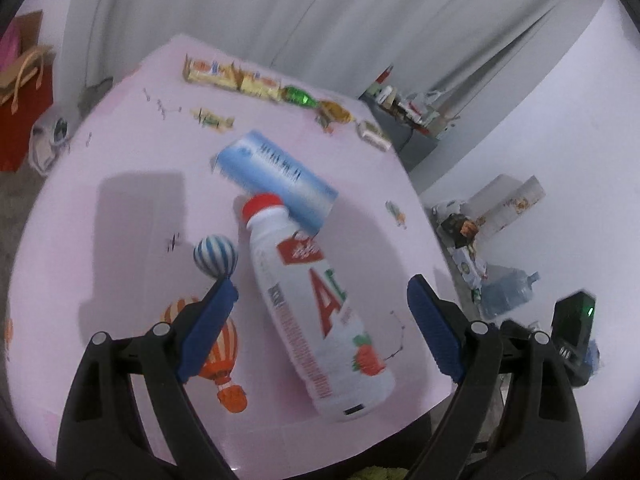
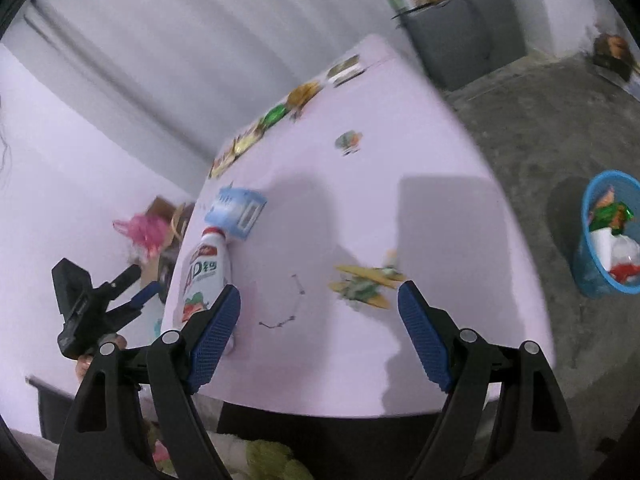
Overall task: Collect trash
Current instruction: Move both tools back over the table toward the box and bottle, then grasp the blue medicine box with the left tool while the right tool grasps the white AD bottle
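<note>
While both your grippers hung wide apart over the pink table [image 1: 120,208] with nothing between the jaws, the main risks came from how the trash lay. The white bottle [image 1: 316,312] was on its side near the table's front edge, its base almost at the lip, so a clumsy nudge from your left gripper [image 1: 320,320] could probably have rolled it off onto the floor. Its red cap [image 1: 262,204] touched the blue carton [image 1: 276,176], which lay flat just beyond it, so lifting one might have dragged the other. Your right gripper [image 2: 318,328], equally empty, pointed at bare cloth between the bottle and a printed aeroplane [image 2: 366,286]; that print, like the balloon prints [image 1: 216,344], could have been mistaken for litter. The blue bin [image 2: 608,236] stood on the floor well apart from the table, already holding wrappers, so a long carry risked a drop. Smallest were the sweet wrappers [image 1: 296,96] lined along the far edge: thin, crinkly, probably slippery between wide pads.
</note>
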`<act>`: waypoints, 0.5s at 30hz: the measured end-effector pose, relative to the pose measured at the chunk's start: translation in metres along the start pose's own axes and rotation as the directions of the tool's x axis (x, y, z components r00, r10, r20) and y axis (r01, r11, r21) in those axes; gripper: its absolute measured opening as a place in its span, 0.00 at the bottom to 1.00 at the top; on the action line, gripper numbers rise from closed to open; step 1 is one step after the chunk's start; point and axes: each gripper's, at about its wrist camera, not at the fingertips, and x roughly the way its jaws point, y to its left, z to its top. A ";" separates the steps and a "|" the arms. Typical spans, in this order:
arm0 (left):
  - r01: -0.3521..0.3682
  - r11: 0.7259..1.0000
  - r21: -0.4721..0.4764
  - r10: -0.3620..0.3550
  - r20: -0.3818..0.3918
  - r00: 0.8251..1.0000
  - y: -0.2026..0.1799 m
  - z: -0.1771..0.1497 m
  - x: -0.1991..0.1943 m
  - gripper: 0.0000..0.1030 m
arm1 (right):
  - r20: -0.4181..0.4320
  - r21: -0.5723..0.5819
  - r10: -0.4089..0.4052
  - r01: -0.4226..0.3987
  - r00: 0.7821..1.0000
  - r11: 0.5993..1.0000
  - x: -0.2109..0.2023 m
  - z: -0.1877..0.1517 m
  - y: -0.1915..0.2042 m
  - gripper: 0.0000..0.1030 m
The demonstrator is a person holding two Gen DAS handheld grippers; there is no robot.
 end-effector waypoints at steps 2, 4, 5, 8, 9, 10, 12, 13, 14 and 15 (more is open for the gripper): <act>-0.002 1.000 -0.005 0.002 -0.019 1.000 0.003 -0.004 0.011 0.82 | -0.011 -0.054 -0.003 0.003 1.000 0.999 0.014 0.015 0.020 0.77; 0.001 1.000 -0.005 -0.001 -0.038 0.999 0.002 -0.006 0.020 0.82 | -0.020 -0.101 -0.011 0.009 1.000 0.995 0.027 0.031 0.039 0.77; 0.004 1.000 0.004 -0.003 -0.048 0.999 0.000 -0.007 0.026 0.82 | -0.027 -0.134 -0.018 0.014 0.999 0.991 0.036 0.041 0.050 0.77; 0.002 0.999 0.035 -0.001 -0.035 0.999 0.002 -0.007 0.031 0.82 | -0.059 -0.203 -0.023 0.011 0.998 0.979 0.065 0.064 0.083 0.77; -0.002 0.999 0.040 0.003 -0.026 1.000 0.003 -0.006 0.030 0.82 | -0.069 -0.216 -0.020 0.005 0.997 0.976 0.071 0.068 0.092 0.77; -0.007 0.999 0.040 0.007 -0.018 1.000 0.006 -0.005 0.029 0.82 | -0.081 -0.227 -0.016 -0.003 0.997 0.974 0.079 0.070 0.102 0.77; -0.028 0.999 0.027 0.028 0.005 1.000 0.016 -0.001 0.025 0.82 | -0.118 -0.257 0.000 -0.031 0.993 0.966 0.094 0.066 0.123 0.77; -0.045 0.999 0.016 0.045 0.014 0.999 0.021 0.001 0.021 0.82 | -0.136 -0.276 -0.002 -0.036 0.991 0.960 0.100 0.061 0.131 0.77; -0.064 0.998 0.002 0.064 0.022 0.998 0.028 0.003 0.021 0.82 | -0.164 -0.305 -0.012 -0.039 0.986 0.951 0.111 0.054 0.142 0.77; -0.087 0.996 -0.016 0.087 0.030 0.996 0.037 0.004 0.018 0.82 | -0.187 -0.332 -0.023 -0.042 0.982 0.943 0.120 0.048 0.150 0.77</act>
